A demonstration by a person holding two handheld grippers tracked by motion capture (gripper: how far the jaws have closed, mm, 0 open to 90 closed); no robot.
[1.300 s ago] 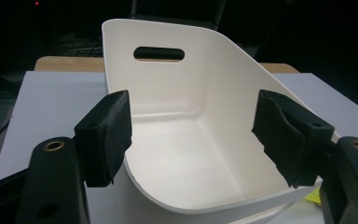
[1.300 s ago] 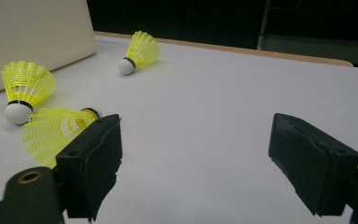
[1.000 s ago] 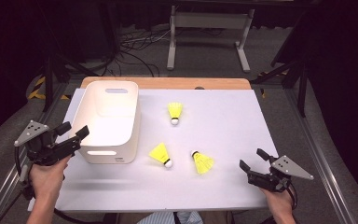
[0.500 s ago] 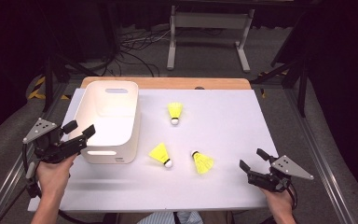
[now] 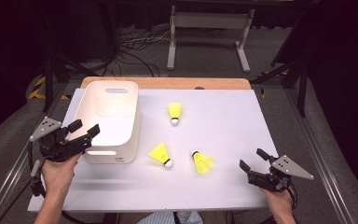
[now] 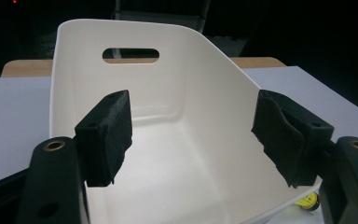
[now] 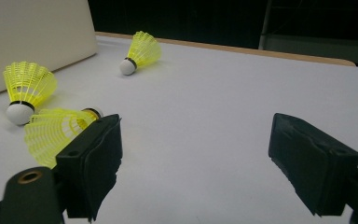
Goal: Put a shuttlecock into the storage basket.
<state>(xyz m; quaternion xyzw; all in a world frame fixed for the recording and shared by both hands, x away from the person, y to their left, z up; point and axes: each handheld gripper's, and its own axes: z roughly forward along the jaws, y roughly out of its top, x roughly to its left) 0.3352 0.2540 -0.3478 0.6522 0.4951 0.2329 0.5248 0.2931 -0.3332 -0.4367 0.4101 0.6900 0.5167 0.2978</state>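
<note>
While shuttlecocks (image 5: 200, 162) lie on table, bin (image 5: 108, 122) holds nothing; L gripper (image 5: 84, 132) over rim.

Left gripper (image 5: 84, 132): held in the left hand (image 5: 60, 168), forearm entering from below, jaws spread wide and pointing forward and to the right. Right gripper (image 5: 255, 163): gripped by the right hand (image 5: 279, 198), jaws likewise parted, pointing forward and left.

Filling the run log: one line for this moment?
left gripper: open, over white plastic bin | right gripper: open | three yellow shuttlecocks: on table
</note>
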